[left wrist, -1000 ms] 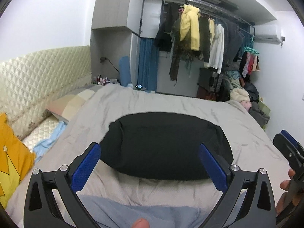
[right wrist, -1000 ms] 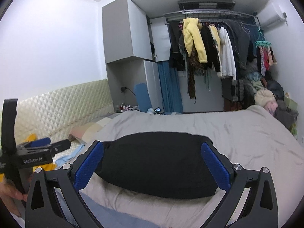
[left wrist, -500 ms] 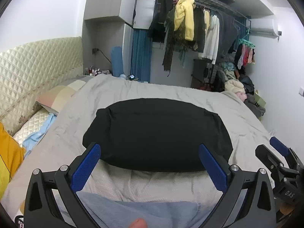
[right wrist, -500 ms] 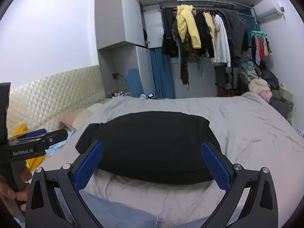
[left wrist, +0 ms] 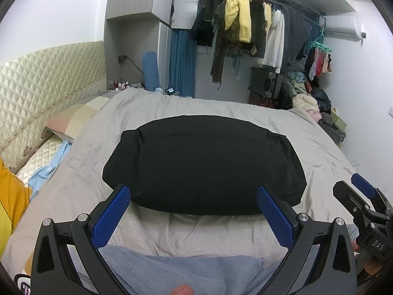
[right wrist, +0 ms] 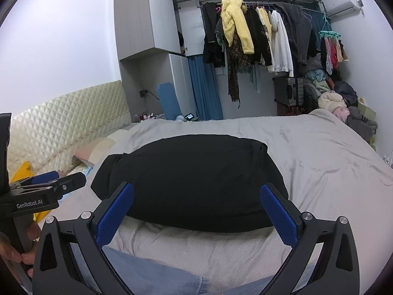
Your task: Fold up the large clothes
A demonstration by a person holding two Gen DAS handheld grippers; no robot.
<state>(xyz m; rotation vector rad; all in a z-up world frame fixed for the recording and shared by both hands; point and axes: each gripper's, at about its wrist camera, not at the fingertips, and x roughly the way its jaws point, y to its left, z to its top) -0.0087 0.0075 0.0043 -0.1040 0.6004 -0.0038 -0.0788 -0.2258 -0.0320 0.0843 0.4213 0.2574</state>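
A black garment (left wrist: pixel 203 164) lies folded into a flat rectangle on the grey bed cover (left wrist: pixel 81 186); it also shows in the right wrist view (right wrist: pixel 191 182). My left gripper (left wrist: pixel 194 215) is open and empty, held above the bed just short of the garment's near edge. My right gripper (right wrist: pixel 196 211) is open and empty too, at the same near edge. Each gripper shows at the side of the other's view: the right one (left wrist: pixel 363 201) and the left one (right wrist: pixel 46 186).
A light blue cloth (left wrist: pixel 181 272) lies at the near bed edge under the grippers. Pillows (left wrist: pixel 73 118) and a yellow cushion (left wrist: pixel 12 206) lie left by the quilted headboard. A loaded clothes rail (right wrist: pixel 258 36) and a clothes pile (right wrist: pixel 343 108) stand beyond the bed.
Both grippers have tilted downward and drawn back a little, so the black garment sits higher and fuller in both views. The garment itself has not moved.
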